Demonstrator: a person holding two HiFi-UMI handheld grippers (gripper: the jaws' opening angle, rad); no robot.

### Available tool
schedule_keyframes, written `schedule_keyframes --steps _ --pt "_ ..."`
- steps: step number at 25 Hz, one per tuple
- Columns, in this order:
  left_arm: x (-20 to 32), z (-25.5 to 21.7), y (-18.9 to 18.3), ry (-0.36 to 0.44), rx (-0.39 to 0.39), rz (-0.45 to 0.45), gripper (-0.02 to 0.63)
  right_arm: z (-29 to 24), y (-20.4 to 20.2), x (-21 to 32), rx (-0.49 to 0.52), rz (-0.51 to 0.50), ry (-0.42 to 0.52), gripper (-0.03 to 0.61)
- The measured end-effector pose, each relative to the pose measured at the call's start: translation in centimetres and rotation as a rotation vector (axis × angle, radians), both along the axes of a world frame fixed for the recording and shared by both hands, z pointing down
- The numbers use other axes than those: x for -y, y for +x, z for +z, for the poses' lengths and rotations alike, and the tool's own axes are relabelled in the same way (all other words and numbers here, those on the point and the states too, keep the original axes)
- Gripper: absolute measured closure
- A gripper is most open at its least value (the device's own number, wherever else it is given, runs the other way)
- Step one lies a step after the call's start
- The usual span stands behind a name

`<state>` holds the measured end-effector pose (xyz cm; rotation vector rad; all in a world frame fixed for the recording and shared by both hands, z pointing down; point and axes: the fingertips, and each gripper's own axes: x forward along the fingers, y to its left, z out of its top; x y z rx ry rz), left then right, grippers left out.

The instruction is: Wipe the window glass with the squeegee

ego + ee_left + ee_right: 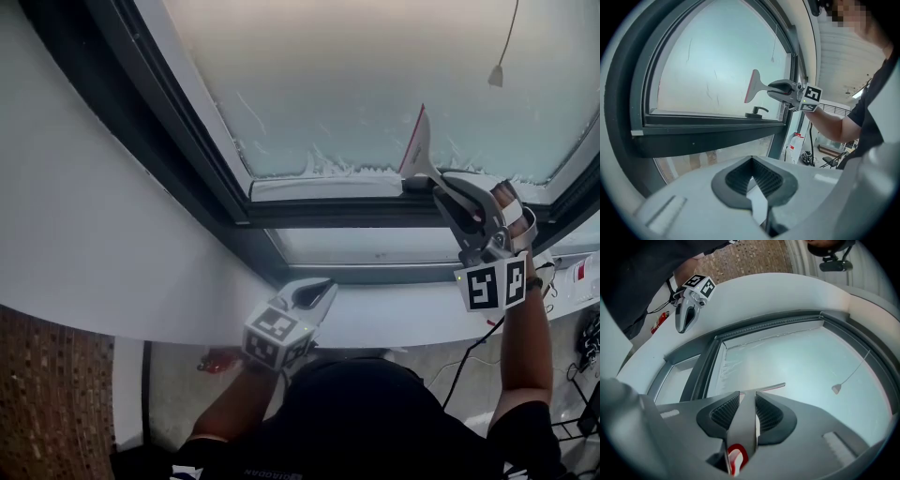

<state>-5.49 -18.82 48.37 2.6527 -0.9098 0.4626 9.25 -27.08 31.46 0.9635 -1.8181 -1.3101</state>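
The squeegee (416,142) has a grey handle and a red-edged blade, and the blade rests against the lower part of the window glass (375,75). My right gripper (441,184) is shut on its handle. In the right gripper view the handle (743,427) runs between the jaws and the blade (766,388) lies on the pane (801,362). Soapy streaks (319,169) line the pane's lower edge. My left gripper (319,292) hovers low by the white sill (412,323), shut, and I see nothing held in it. The left gripper view shows the squeegee (752,86) and the right gripper (780,89) from the side.
A dark frame (309,214) runs below the pane, with a black window handle (757,111) on it. A blind cord pull (495,75) hangs before the glass at the upper right. A red object (220,359) lies on the floor. Cables and a bottle (794,145) are at the right.
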Motion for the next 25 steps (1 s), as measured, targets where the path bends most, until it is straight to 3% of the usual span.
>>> schedule_keyframes --steps 16,25 --pt "-0.7 -0.7 -7.2 0.013 -0.036 -0.17 0.614 -5.3 -18.3 0.3 -0.066 -0.307 0.046 0.446" --pt "-1.5 0.4 -10.2 0.011 -0.054 -0.244 0.614 -4.9 -25.7 3.9 -0.103 -0.362 0.032 0.446"
